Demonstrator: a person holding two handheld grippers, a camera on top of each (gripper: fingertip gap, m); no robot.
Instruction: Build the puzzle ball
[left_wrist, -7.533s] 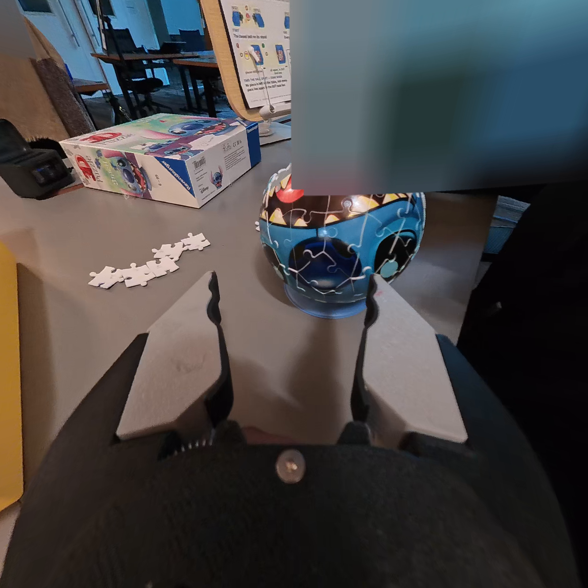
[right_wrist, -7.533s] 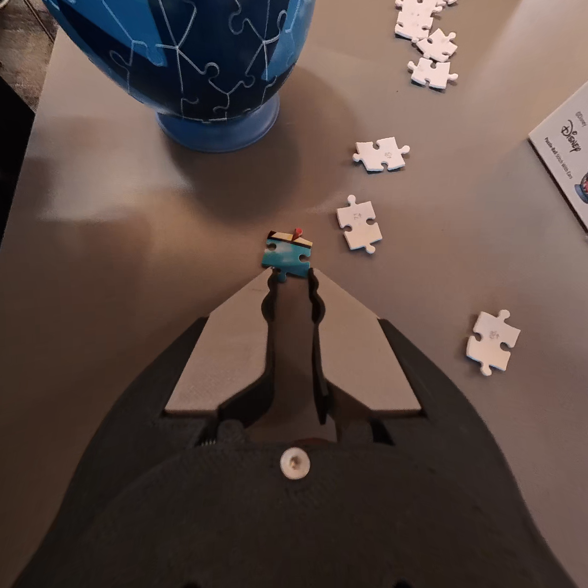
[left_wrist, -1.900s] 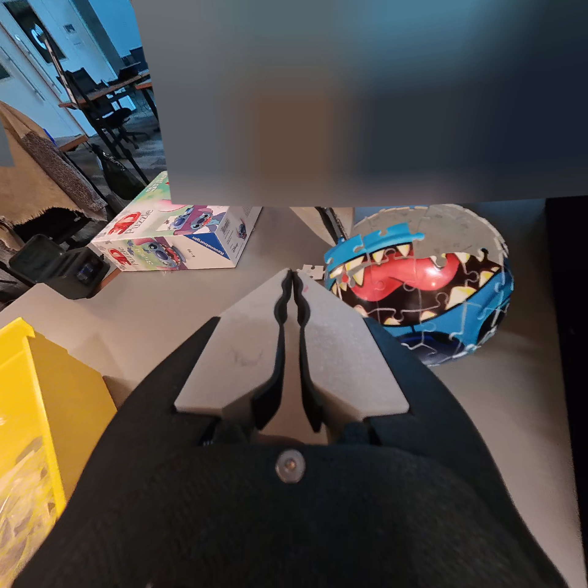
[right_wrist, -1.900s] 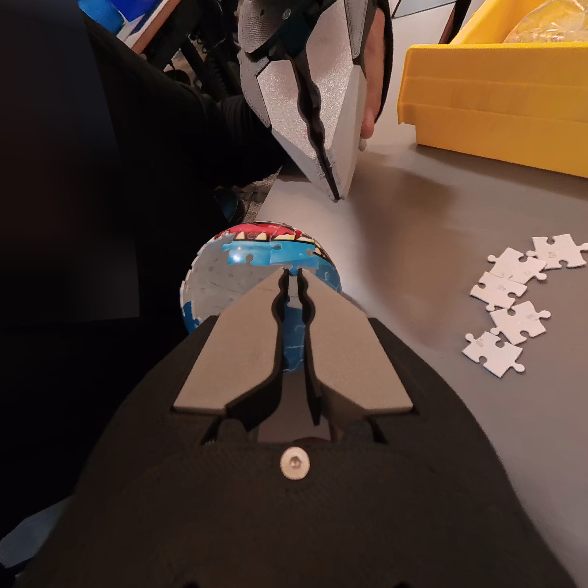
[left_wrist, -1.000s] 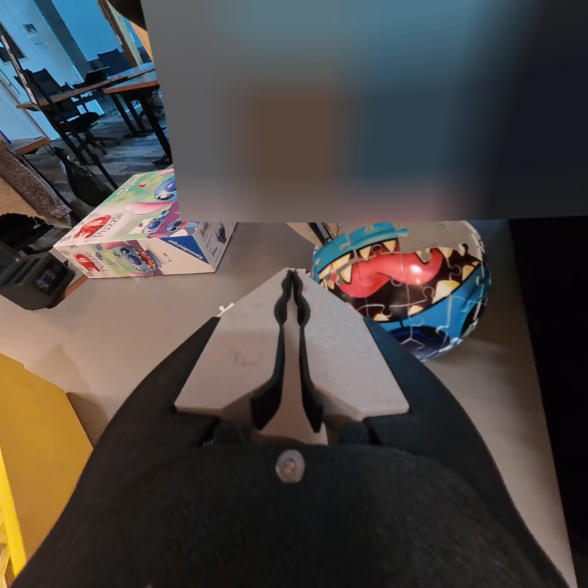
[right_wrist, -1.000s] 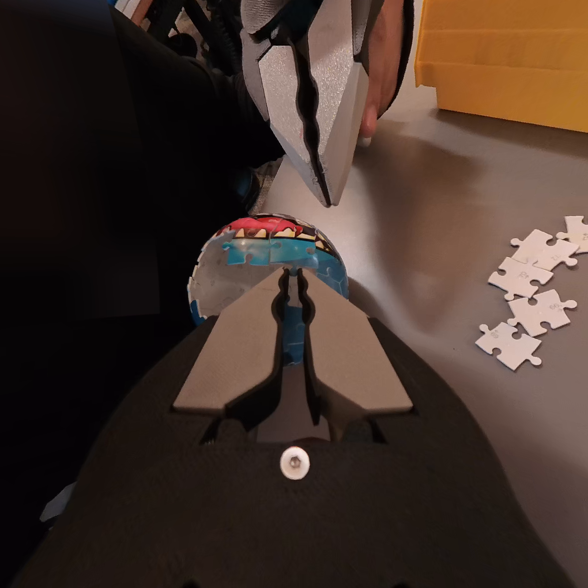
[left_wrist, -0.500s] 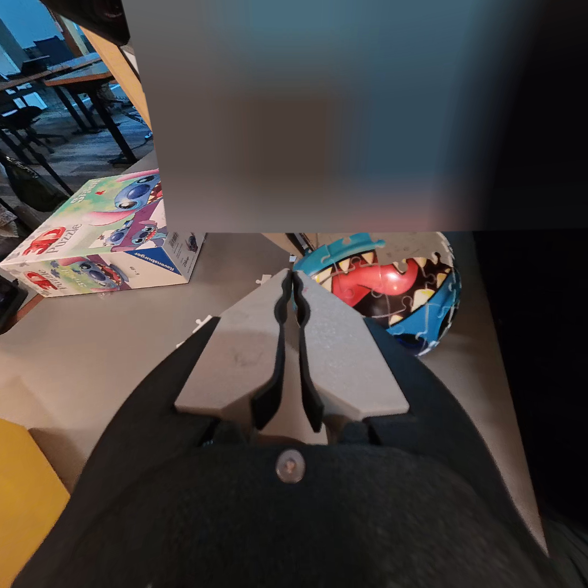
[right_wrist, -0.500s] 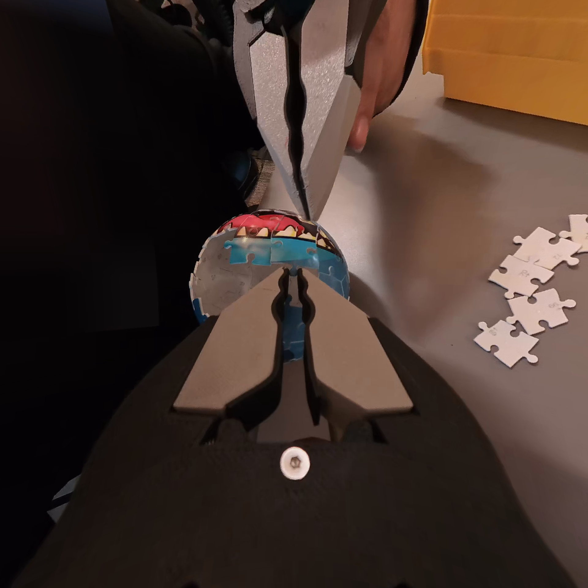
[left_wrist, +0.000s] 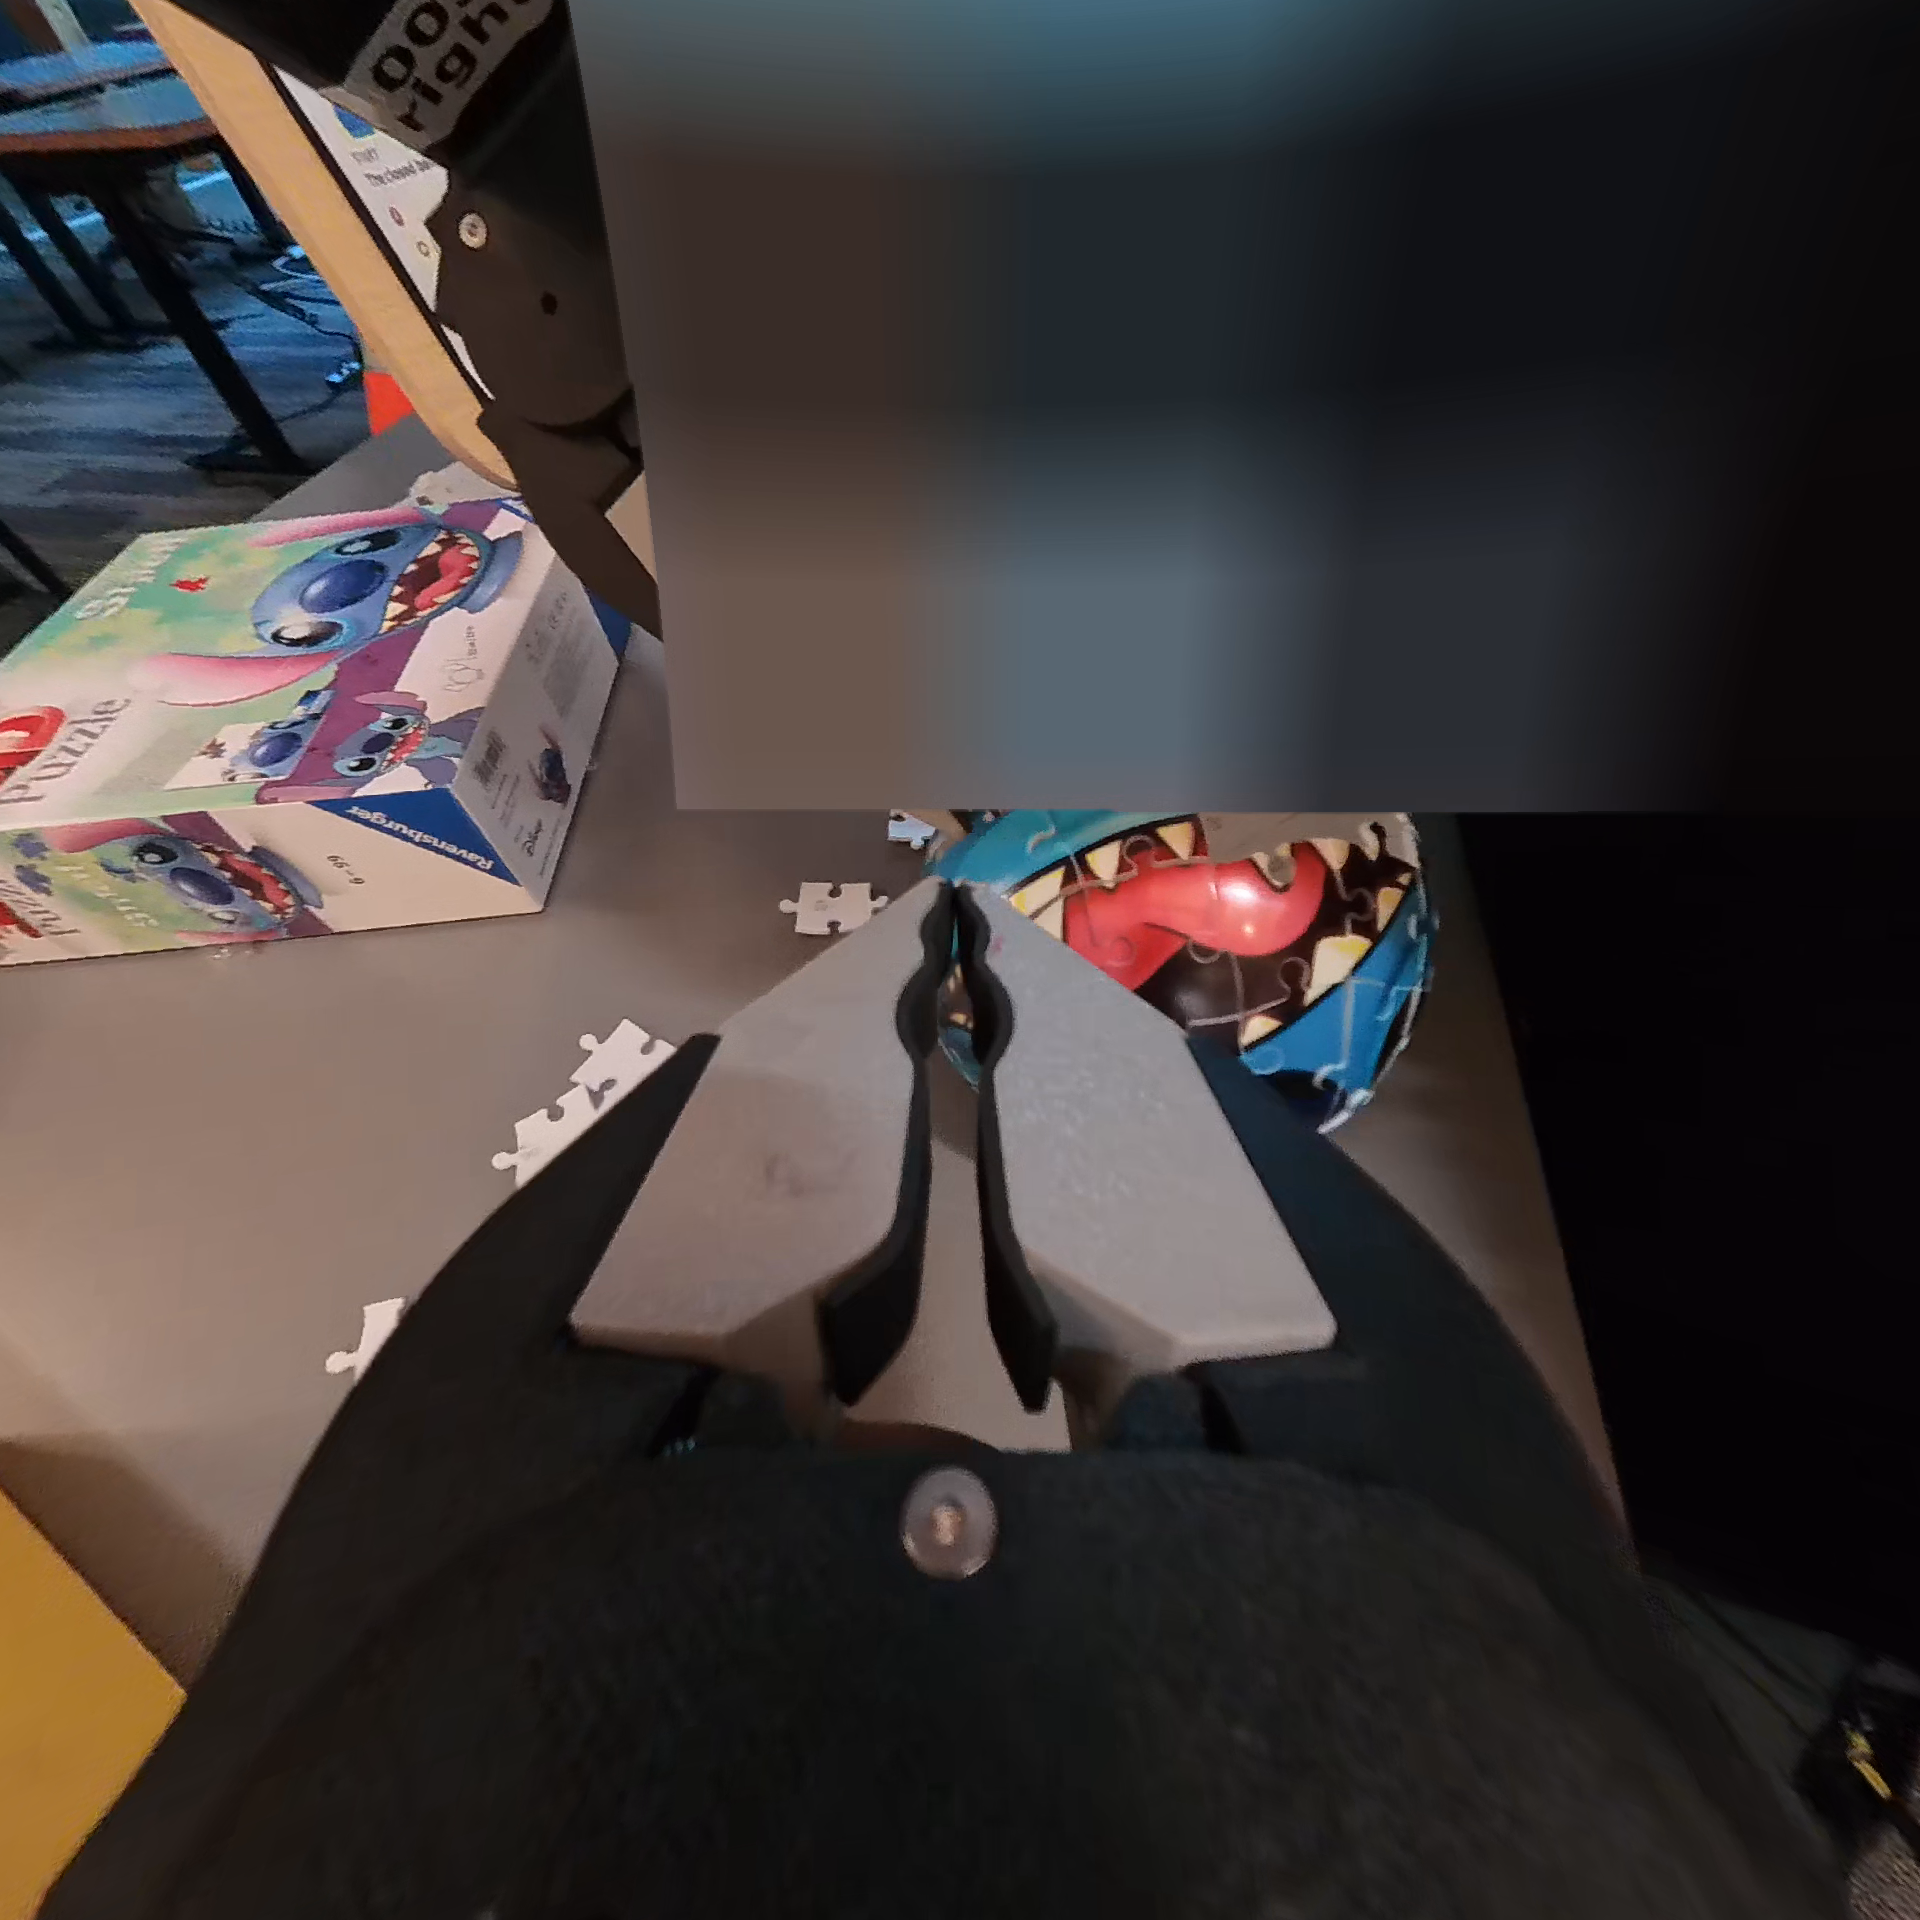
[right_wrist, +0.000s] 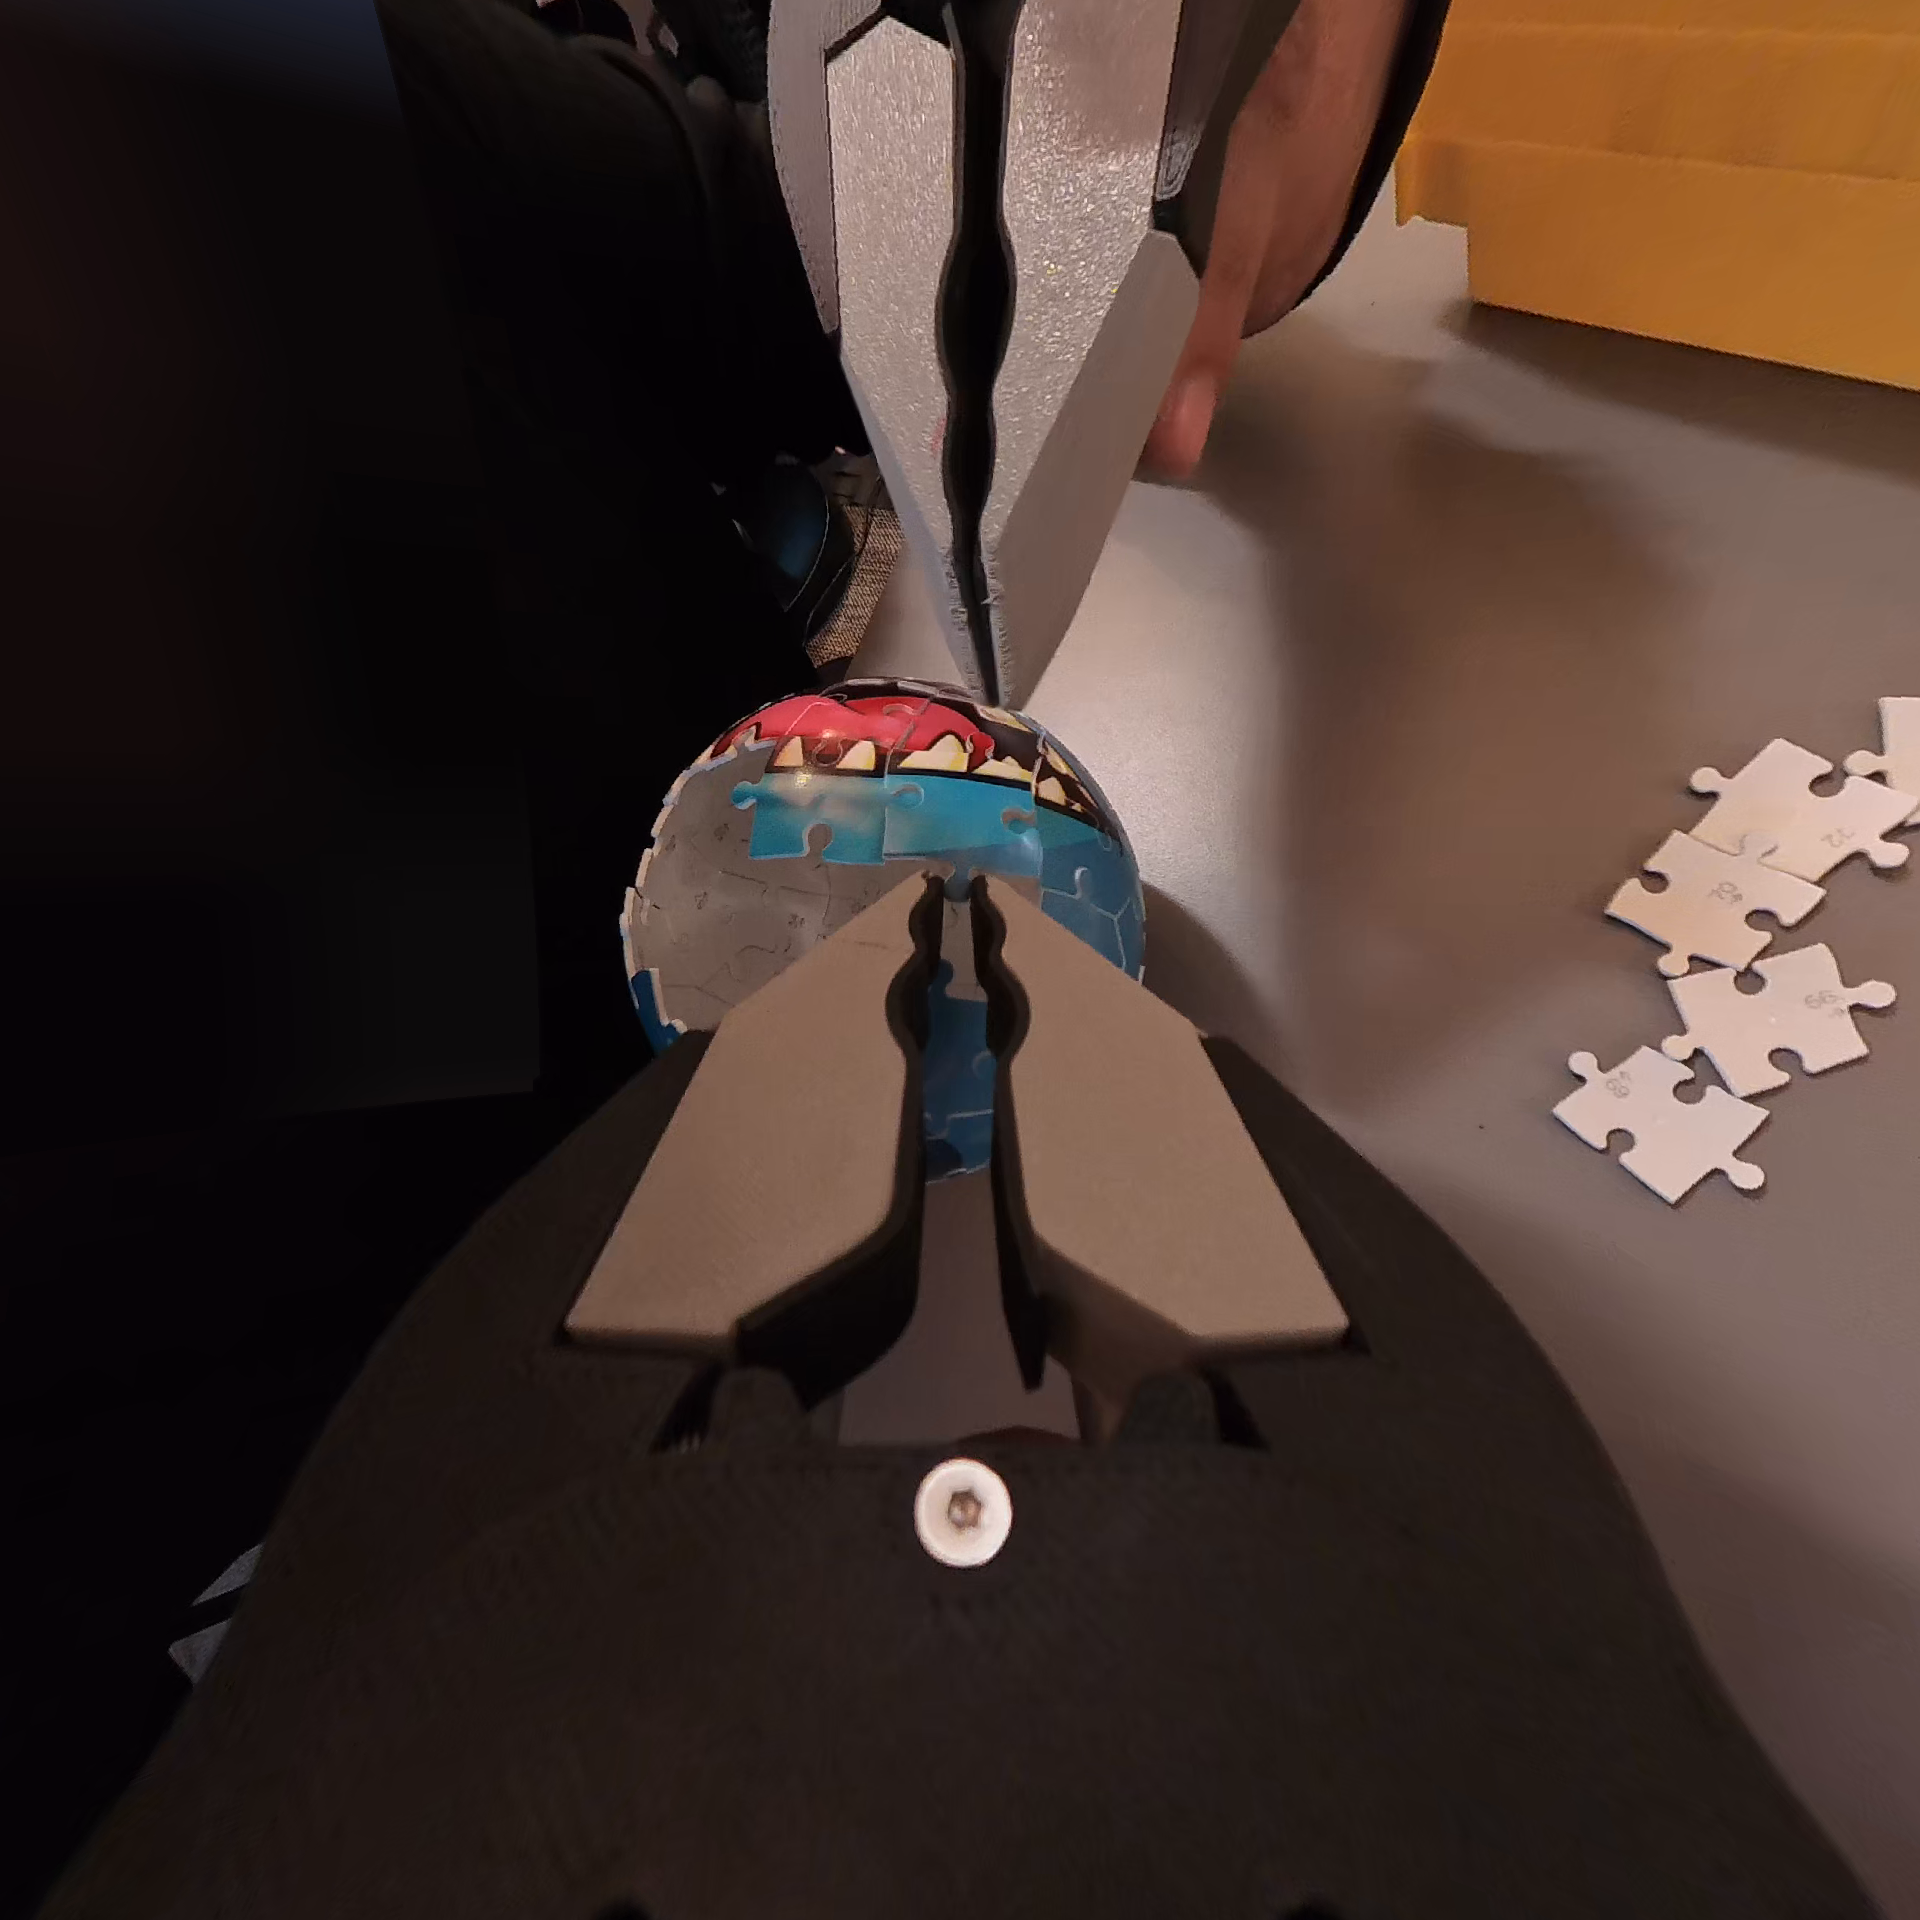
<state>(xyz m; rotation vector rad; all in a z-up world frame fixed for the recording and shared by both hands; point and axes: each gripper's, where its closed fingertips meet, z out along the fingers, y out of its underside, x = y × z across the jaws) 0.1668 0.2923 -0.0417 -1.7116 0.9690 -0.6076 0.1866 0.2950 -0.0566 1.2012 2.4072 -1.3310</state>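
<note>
The puzzle ball (right_wrist: 831, 732) stands near the table edge. It is blue with a red tongue and teeth, and its open side shows grey piece backs. It also shows in the left wrist view (left_wrist: 1236, 935). My right gripper (right_wrist: 954, 885) is shut on the lower tab of a light-blue puzzle piece (right_wrist: 951, 821) that sits in the ball's rim beside another blue piece. My left gripper (left_wrist: 954, 891) is shut and empty. In the right wrist view the left gripper (right_wrist: 982, 681) comes down from above, its tip touching the ball's top.
Several white loose pieces (right_wrist: 1766, 1018) lie face down to the right, and others (left_wrist: 831, 904) lie by the puzzle box (left_wrist: 291, 748). A yellow bin (right_wrist: 1662, 187) stands at the far right. A hand (right_wrist: 1247, 239) holds the left gripper. The table edge runs just beyond the ball. The tips of both grippers are at nearly the same place.
My left gripper has moved closer and down until its shut tip meets the ball's top. My right gripper has stayed shut on the blue piece at the ball.
</note>
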